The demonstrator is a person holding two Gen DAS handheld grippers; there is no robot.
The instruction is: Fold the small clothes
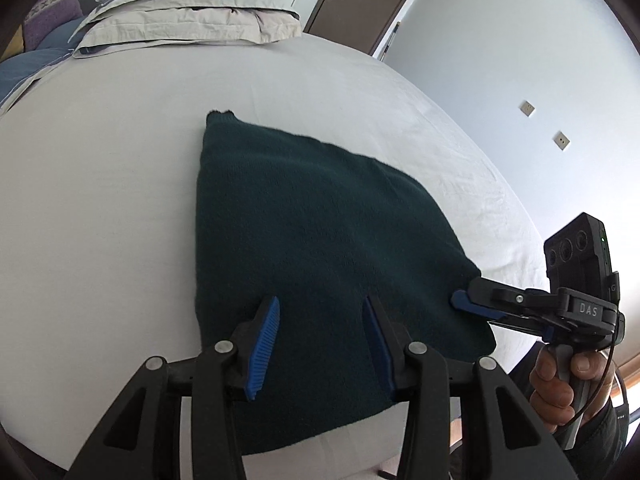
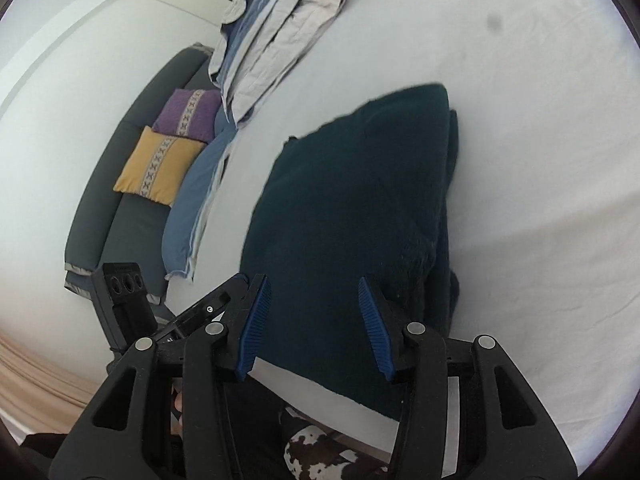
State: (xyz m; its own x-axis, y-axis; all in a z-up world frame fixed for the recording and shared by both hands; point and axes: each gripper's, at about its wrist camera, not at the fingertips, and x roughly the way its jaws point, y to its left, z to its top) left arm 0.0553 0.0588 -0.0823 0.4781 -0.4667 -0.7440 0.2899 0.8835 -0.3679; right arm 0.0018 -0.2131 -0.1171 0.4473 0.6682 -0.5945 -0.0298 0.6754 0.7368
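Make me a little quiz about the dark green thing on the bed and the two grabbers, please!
1. True or false: the dark green garment lies on the white bed sheet.
2. The left gripper has its jaws: A) open over the garment, B) shut on a pillow, C) out of sight.
3. Fill in: in the left wrist view, the right gripper reaches the garment at its ______ edge.

Key
1. True. It lies flat, and in the right wrist view stacked layers show along its right edge, so it looks already folded over.
2. A.
3. Right. The right wrist view shows its jaws open too.
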